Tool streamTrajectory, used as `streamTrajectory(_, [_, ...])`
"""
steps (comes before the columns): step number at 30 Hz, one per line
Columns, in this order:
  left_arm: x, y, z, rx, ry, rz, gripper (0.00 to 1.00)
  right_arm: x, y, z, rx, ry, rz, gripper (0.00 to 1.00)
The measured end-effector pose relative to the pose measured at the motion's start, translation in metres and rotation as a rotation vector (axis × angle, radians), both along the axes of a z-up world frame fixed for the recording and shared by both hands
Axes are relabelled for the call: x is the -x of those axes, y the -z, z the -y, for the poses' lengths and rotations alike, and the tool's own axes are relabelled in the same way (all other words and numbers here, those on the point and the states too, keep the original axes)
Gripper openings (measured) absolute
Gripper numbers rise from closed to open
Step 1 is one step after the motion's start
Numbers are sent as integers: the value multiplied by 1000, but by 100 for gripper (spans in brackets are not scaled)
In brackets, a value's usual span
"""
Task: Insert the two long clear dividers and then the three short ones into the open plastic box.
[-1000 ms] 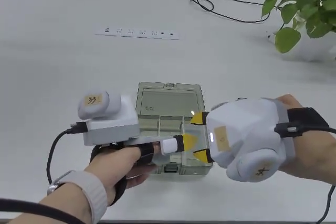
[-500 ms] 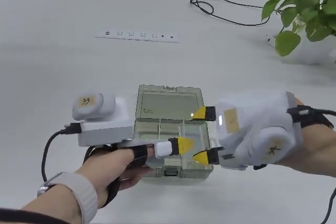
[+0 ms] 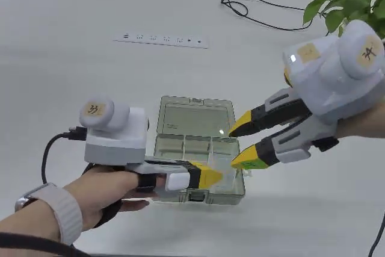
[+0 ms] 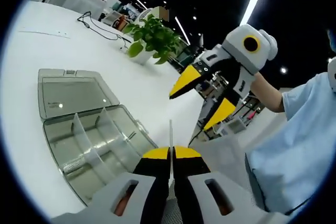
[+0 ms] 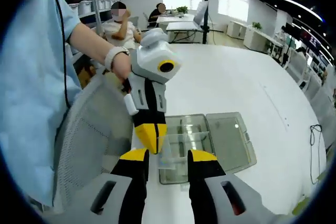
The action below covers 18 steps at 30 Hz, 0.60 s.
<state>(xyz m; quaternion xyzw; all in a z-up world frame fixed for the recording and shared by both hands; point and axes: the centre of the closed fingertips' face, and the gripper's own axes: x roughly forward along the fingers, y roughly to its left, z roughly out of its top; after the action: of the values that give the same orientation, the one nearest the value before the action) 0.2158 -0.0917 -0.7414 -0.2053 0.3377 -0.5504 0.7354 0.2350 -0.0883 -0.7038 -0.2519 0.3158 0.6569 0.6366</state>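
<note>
Box (image 3: 192,118) — one; left claw's (image 4: 171,153) divider (image 4: 170,131) — one

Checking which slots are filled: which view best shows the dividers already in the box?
The left gripper view: the open box lies unblocked, its upright dividers distinct. In the head view the left claw crosses the box's front. The right gripper view shows them small behind that claw.

Your left hand-held gripper (image 3: 207,177) sits low in the lower left of the head view and points right. Its jaws are pressed together on a thin divider (image 4: 170,129). Your left hand (image 3: 111,188) grips it from beneath, with the wrist in the bottom-left corner. Your right hand-held gripper (image 3: 242,146) hangs at the upper right, angled down-left, with its jaws apart.
</note>
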Motion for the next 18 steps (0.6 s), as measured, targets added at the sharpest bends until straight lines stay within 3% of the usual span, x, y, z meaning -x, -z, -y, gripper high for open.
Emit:
streamTrajectory(3, [7,-2,1,-6,53,62,0,10,-2,2,21,-45,-74,26])
streamTrajectory(9, [16,-3,3,-27,135,145,0,22,7,4,93,-111,-140,21])
streamTrajectory(12, [17,-6,5,-21,142,149,0,28,14,3,132,-135,-174,17])
streamTrajectory(18, [19,-7,6,-43,177,206,0,33,23,4,181,-165,-209,14])
